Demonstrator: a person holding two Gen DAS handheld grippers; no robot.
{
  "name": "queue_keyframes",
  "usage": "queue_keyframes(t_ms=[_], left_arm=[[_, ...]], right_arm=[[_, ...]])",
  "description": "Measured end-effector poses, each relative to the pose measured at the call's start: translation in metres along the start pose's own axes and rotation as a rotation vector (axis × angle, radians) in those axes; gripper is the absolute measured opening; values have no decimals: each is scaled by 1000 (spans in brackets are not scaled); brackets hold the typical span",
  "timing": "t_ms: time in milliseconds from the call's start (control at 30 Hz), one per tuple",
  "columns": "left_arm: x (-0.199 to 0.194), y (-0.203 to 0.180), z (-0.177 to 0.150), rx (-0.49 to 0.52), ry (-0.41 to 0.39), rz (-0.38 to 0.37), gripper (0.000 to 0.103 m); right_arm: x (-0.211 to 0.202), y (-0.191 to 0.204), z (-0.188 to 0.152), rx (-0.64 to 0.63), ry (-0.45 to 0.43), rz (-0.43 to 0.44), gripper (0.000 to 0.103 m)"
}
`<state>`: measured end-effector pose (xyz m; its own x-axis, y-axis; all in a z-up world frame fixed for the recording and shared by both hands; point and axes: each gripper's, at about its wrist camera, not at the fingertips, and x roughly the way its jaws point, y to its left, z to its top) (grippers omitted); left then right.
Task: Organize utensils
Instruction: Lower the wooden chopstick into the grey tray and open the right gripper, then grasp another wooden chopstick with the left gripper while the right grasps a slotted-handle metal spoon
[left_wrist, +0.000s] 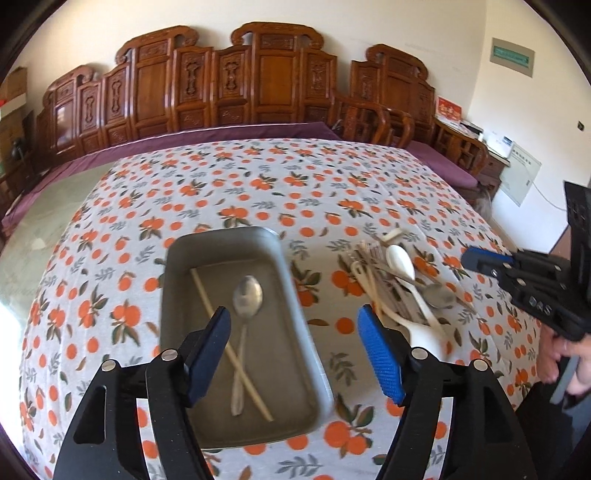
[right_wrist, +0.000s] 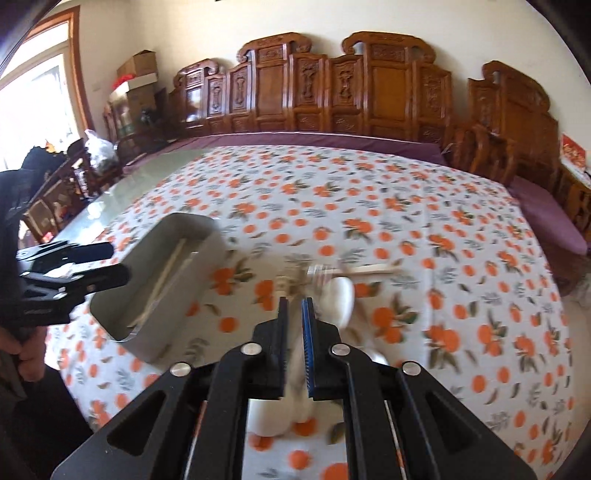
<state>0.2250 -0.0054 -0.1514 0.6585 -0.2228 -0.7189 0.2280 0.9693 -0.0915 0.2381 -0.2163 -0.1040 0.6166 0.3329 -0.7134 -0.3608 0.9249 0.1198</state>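
- Utensils sit in two groups on a table with an orange-print cloth (left_wrist: 258, 184): two in a grey tray (left_wrist: 295, 295), the others in a loose pile (left_wrist: 402, 280) to the tray's right.
- Left gripper (left_wrist: 295, 354) hangs over the tray's near half, jaws spread wide, nothing between the pads.
- Under it, inside the tray, a metal spoon (left_wrist: 245, 314) lies bowl toward 12 o'clock, handle toward 6; a pale chopstick (left_wrist: 229, 343) crosses the handle, running from 11 to 5 o'clock.
- At 2 o'clock from the left gripper the pile shows white plastic spoons (left_wrist: 400, 262), a metal spoon and wooden chopsticks, tangled.
- Right gripper (right_wrist: 295, 347) has its jaws at a narrow gap; a blurred white shape lies in that gap, and I cannot tell whether the pads press on it.
- At 12 o'clock just past its tips lies the blurred pile with a white spoon (right_wrist: 341, 299); the tray (right_wrist: 173, 291) lies at 10 o'clock.
- A hand (left_wrist: 565, 354) grips the right gripper's handle at the left view's 3 o'clock edge.
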Motion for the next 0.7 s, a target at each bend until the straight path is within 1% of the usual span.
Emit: queue_keyframes(t_ms=[33,100,167,233,300,467,600,700], left_arm=[[0,-2,0,5,0,-2,73],[2,-11,-1,24,-2,-9,75],[4,-18,-1,37,0,-12,75],[7,-23,-1,36,6,-24,75],[11,-28,-1,34,16,-44,75],[19,-44,-2,44,30,-68,75],[25,-52,-2,52,41,-77,75],[29,-56,-3,52,49,-76,75]], right_arm=[[1,-5,0,2,1,-8,16],[7,-14,-2,3,3,-27,18],[14,-23,-6,11,11,-33,21],[21,-29,-11,21,20,-32,28],[32,-35,-16,33,44,-26,31],[52,-43,-28,45,102,-27,32],[58,-47,-35,48,133,-32,40],[61,-50,-41,49,154,-34,41]])
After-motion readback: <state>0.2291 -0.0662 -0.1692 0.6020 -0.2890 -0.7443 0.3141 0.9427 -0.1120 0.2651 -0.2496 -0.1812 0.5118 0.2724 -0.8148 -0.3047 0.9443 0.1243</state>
